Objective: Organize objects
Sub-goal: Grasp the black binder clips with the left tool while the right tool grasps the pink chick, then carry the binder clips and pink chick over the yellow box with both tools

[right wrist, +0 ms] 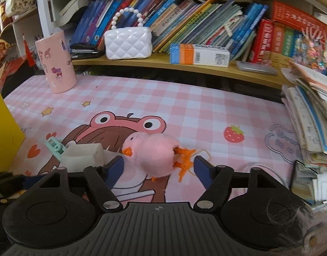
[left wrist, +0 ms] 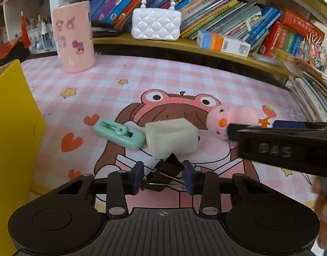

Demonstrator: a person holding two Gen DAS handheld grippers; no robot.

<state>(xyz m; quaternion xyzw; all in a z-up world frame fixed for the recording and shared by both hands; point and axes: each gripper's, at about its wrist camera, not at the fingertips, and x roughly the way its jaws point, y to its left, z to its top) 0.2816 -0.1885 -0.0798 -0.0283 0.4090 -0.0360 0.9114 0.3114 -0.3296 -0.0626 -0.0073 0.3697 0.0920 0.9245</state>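
- Left gripper (left wrist: pixel 163 176): matte black body, ribbed centre plate with crosshair mark, two round caps, silver screws, dark blue pads.
- Right gripper (right wrist: pixel 158 167): same black build and blue pads; raised "DAS" lettering on its side.

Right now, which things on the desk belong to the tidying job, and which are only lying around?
For the job:
- black binder clip, between the left gripper pads
- pink plush chick, inside the open right gripper
- white block
- green clip

Lying about:
- white purse
- pink cup
- books
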